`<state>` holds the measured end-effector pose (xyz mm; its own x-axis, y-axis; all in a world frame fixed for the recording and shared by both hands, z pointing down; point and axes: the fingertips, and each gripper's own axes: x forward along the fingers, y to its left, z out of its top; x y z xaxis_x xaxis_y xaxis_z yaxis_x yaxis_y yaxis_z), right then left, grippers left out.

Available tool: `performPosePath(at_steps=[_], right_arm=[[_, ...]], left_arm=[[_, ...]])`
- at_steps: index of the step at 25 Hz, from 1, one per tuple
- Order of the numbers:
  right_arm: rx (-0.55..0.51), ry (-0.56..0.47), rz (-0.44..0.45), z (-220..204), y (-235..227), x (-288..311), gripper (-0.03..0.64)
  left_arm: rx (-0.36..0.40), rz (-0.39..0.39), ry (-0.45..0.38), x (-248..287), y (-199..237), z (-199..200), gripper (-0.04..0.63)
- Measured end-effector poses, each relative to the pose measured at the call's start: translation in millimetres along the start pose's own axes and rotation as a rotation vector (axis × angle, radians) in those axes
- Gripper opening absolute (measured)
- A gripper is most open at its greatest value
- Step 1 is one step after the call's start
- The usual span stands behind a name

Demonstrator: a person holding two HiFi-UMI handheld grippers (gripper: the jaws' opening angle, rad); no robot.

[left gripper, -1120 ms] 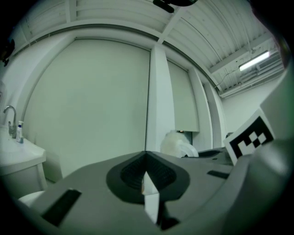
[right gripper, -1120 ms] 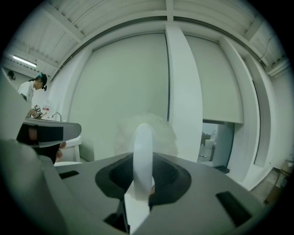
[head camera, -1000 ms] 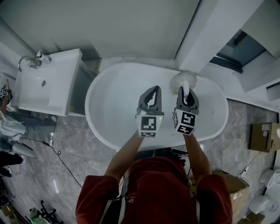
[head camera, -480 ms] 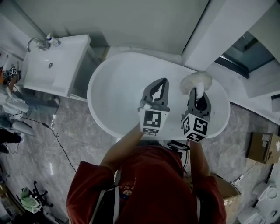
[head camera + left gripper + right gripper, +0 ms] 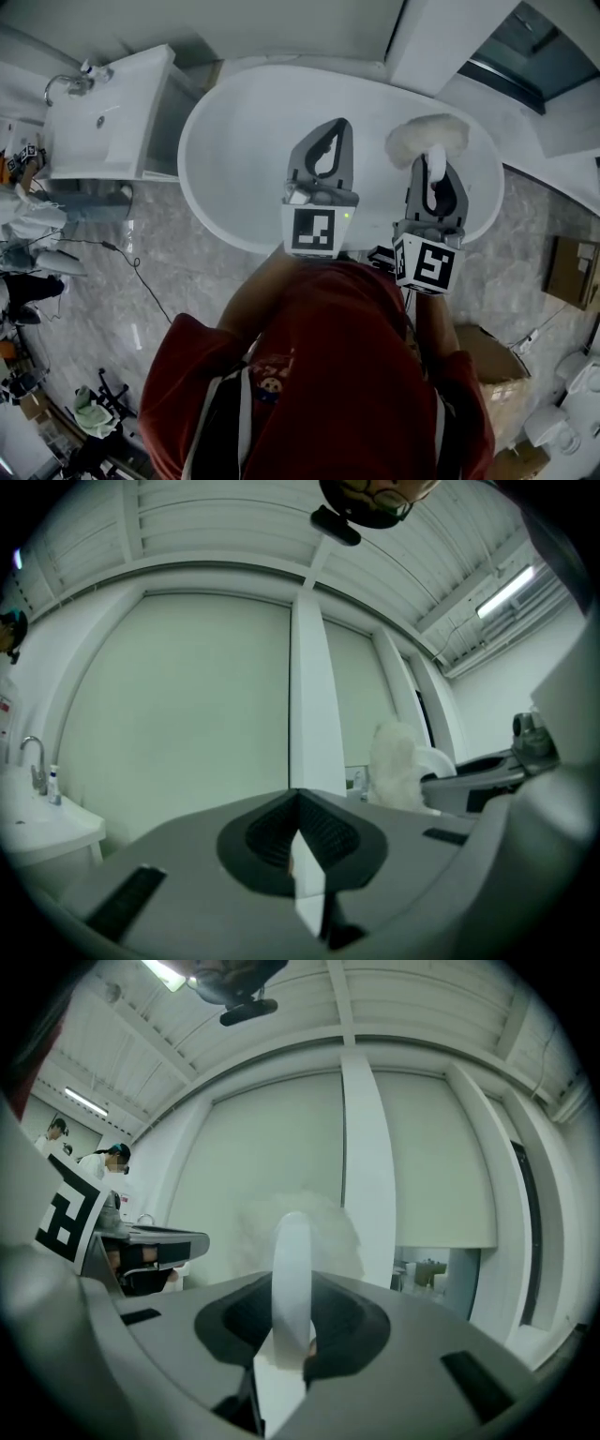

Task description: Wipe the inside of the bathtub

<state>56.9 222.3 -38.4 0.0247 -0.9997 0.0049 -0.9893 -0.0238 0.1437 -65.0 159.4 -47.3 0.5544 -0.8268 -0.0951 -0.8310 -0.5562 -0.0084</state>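
Evidently readied for wiping, the right gripper (image 5: 433,171) is clamped on the white handle of a fluffy white duster (image 5: 427,139). The duster's head is held over the right end of the white oval bathtub (image 5: 234,141), probably to reach its inner wall. The left gripper (image 5: 335,127) hangs beside it, jaws together and empty, likely just kept clear.

The bathtub (image 5: 234,141) lies open leftward; the fluffy duster (image 5: 427,139) fills its right end.
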Motion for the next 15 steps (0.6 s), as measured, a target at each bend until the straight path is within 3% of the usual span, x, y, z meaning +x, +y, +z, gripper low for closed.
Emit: performPosePath(at_steps=[8, 15], right_arm=[[-0.017, -0.091, 0.008, 12, -10, -23, 0.094], [-0.058, -0.189, 0.007, 16, 6, -31, 0.094]], left_arm=[[-0.016, 0.005, -0.077, -20, -16, 15, 0.015], [0.029, 0.009, -0.097, -35, -17, 11, 0.015]])
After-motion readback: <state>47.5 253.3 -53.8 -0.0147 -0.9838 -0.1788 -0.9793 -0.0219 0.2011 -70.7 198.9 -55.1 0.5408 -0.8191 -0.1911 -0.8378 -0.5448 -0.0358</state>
